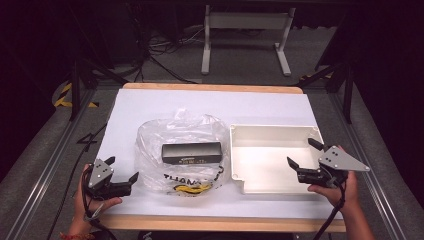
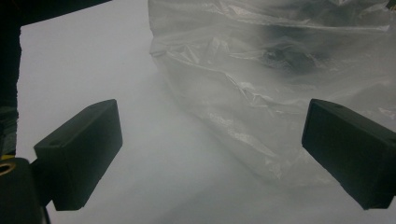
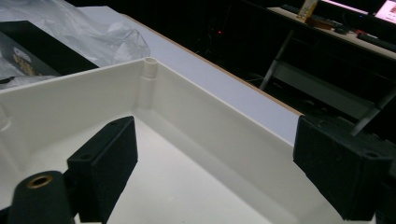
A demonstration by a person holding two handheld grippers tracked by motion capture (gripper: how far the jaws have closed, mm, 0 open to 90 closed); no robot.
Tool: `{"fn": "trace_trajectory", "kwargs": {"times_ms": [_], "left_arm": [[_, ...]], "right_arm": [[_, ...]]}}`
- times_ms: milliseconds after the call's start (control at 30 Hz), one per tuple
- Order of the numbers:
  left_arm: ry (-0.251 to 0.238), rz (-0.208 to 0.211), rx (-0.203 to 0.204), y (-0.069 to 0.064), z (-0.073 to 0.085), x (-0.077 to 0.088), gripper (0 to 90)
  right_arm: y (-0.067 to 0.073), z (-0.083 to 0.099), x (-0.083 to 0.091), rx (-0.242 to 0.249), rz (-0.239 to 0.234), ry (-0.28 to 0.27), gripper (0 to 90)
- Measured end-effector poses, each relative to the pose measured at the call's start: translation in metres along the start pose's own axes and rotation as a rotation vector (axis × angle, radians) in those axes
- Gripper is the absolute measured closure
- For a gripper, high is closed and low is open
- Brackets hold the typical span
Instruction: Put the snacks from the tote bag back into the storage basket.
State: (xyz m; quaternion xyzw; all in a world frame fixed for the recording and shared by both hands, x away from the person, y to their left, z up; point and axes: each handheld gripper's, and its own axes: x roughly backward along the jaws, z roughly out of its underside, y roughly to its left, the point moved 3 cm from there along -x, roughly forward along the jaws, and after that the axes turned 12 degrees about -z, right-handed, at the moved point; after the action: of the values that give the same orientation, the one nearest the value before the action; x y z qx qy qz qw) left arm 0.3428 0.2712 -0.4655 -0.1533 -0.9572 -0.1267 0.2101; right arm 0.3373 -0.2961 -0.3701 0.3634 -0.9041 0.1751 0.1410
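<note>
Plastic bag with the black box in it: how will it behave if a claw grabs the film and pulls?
Likely floppy: the plastic bag is thin, clear and crumpled, so the film should bunch and stretch before anything moves. The black box lies loose inside and looks rigid, so it will probably lag, slide or swing. The film looks glossy, so a shallow pinch may slip.

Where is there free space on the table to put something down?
Free: the far strip of the table behind the bag and the tray; the near-left corner around the left gripper; the tray's floor. Crowded: the middle, where the bag with the black box nearly meets the tray. The right gripper straddles its right wall.
</note>
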Motion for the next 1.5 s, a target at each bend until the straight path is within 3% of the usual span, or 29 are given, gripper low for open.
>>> {"fn": "trace_trajectory", "kwargs": {"times_ms": [600, 900, 1133, 1500], "left_arm": [[-0.009, 0.004, 0.000, 0.000, 0.000, 0.001, 5.9], [-0.010, 0.005, -0.001, 0.000, 0.000, 0.001, 5.9], [-0.009, 0.008, 0.001, -0.001, 0.000, 0.000, 5.9], [-0.002, 0.021, -0.005, -0.002, 0.000, -0.001, 6.1]], "right_arm": [[0.020, -0.024, -0.043, 0.059, -0.157, 0.013, 19.4], [0.021, -0.032, -0.059, 0.069, -0.246, 0.031, 22.7], [0.021, -0.037, -0.074, 0.064, -0.290, 0.043, 24.4], [0.030, -0.045, -0.101, 0.115, -0.347, 0.086, 22.6]]}}
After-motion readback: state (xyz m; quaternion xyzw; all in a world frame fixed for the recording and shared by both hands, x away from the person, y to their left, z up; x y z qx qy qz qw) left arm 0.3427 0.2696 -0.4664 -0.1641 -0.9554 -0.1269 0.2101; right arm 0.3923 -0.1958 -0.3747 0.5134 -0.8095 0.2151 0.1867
